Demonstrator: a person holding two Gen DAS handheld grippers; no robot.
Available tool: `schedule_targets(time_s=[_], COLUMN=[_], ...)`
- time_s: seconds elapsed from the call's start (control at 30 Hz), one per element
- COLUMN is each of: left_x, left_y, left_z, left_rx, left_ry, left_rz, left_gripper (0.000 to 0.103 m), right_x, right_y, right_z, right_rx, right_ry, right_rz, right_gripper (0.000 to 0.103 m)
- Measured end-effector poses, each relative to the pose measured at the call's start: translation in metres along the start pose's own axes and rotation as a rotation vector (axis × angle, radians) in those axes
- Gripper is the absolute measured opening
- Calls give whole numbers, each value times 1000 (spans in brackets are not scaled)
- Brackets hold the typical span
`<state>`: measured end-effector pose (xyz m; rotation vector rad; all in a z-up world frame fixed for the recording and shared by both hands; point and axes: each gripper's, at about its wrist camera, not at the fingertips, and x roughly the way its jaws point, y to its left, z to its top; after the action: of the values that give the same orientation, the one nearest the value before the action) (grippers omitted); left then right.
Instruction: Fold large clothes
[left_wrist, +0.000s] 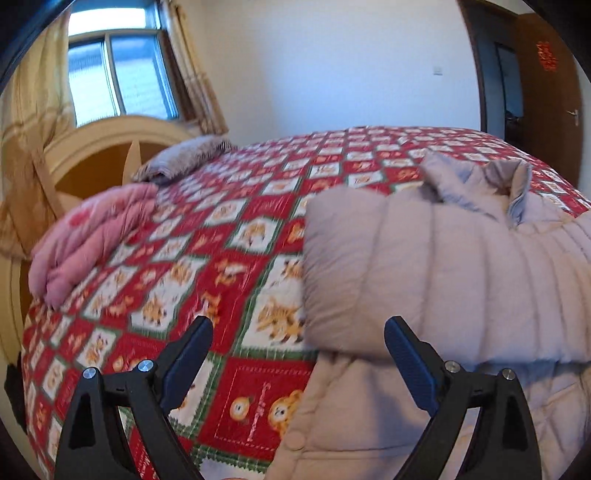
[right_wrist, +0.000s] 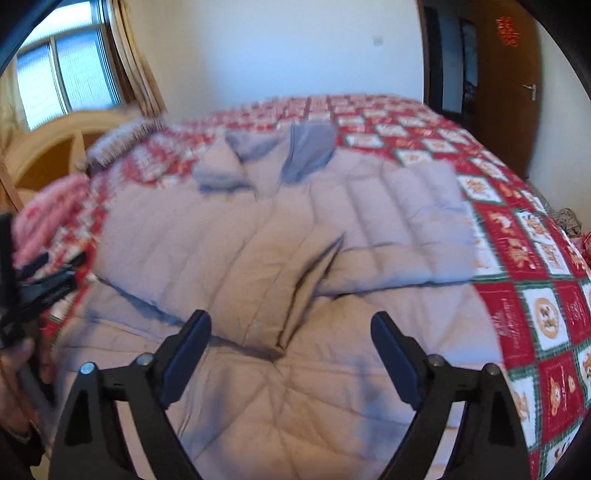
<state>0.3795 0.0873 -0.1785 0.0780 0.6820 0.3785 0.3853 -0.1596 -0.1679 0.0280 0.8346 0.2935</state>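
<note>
Both tools gape wide, gripping nothing: the left tool (left_wrist: 299, 332) over the coat's (left_wrist: 424, 266) left edge, the right tool (right_wrist: 291, 326) above its middle. The coat lies on the bed (left_wrist: 229, 258), sleeves folded in, pink bedding (left_wrist: 88, 240) beyond.

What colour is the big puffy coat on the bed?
The puffy coat is pale lilac-grey, seen best from the right wrist.
</note>
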Motion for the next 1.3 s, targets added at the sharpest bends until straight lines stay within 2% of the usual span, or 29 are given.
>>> schedule_targets(time_s=[0.07,0.1,0.17,0.23,0.33,0.53,0.6,0.63,0.67,0.73,0.8,0.83,0.87,0.9,1.0,1.1,1.2,1.23,1.3], left_x=[7,10,14,18,21,13,4,-4,-10,-20,-23,-22,-18,-14,17,56,96,104,114], left_y=[4,5,7,9,12,21,26,28,30,30,26,23,17,13,-11,-31,-50,-52,-48], left_z=[-5,-7,-8,-10,-12,-8,1,9,16,39,59,67,76,82,89,79,58,51,40], left_rx=[-16,-21,-29,-39,-55,-68,-72,-75,-76,-86,-105,-117,-135,-148,-157,-139,-101,-101,-147], left_ry=[24,34,45,56,73,85,70,48,28,-12,-27,-37,-54,-55,-18,59,164,180,200], left_rz=[-7,-10,-17,-22,-38,-83,-98,-112,-118,-142,-176,-182,-192,-200,-198,-165,-138,-139,-195], left_gripper=[94,94,94,94,94,94,94,94,94,94,94,94,94,94,94,94,94,94,95], right_x=[15,22,28,26,15,9,6,3,-2,-21,-39,-42,-45,-45,-30,-1,38,44,63], right_y=[2,1,-1,1,2,-17,-27,-30,-33,-37,-33,-31,-27,-21,-3,6,13,11,7], right_z=[-1,-3,-5,-8,-9,-9,-10,-10,-9,-5,4,8,13,20,37,46,48,45,36], right_rx=[6,16,25,12,-20,-23,7,22,43,76,91,94,103,110,99,103,89,85,79], right_ry=[40,66,88,80,63,66,64,61,58,-13,-98,-108,-121,-132,-138,-132,-67,-52,-12], right_rz=[-2,9,27,34,8,-49,-54,-55,-55,-89,-136,-128,-104,-86,-44,-36,-47,-49,-68], right_gripper=[79,68,35,20,14,15,24,33,53,71,71,68,58,55,55,55,55,55,54])
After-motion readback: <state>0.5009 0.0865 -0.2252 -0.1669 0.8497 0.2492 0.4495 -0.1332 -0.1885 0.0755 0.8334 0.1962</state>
